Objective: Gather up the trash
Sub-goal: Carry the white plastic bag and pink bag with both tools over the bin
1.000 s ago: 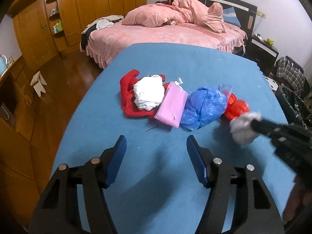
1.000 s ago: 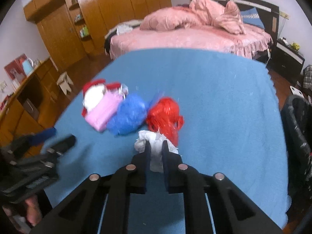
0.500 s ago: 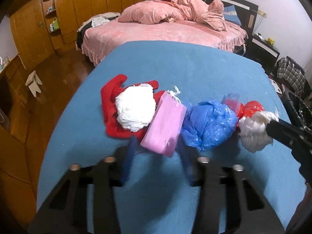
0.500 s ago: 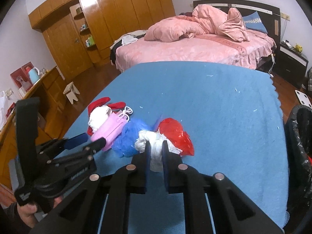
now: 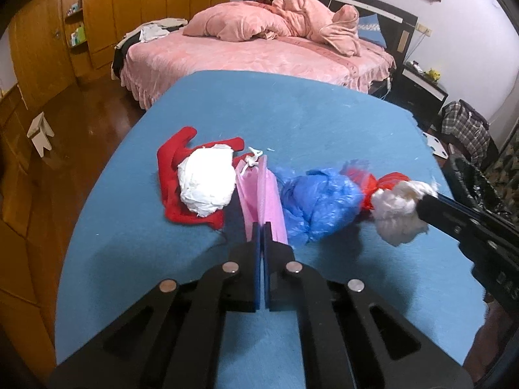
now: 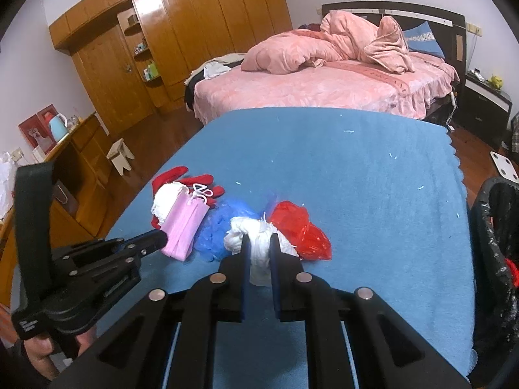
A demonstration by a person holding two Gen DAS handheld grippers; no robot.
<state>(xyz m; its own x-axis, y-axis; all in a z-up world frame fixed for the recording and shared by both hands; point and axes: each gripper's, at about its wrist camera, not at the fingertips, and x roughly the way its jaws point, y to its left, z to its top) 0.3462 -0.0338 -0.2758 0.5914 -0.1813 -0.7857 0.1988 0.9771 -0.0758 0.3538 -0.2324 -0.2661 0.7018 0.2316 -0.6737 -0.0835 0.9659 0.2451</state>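
Left wrist view: left gripper [image 5: 261,227], jaws just closed, pinching the near edge of the flat pink pleated face mask [image 5: 262,194] on the blue cloth-covered counter [image 5: 292,113]; light, limp, best held by that folded edge. Right gripper [image 6: 258,246] clamps a soft white crumpled tissue wad [image 6: 259,243]. Beyond: blue plastic bag [image 5: 319,204], red plastic bag [image 6: 300,230].

Matt blue tablecloth [image 5: 324,123]; crinkly glossy plastic bag [image 5: 321,201].

Trash [image 5: 207,184] on table [image 5: 292,113], bed [image 5: 259,55] behind
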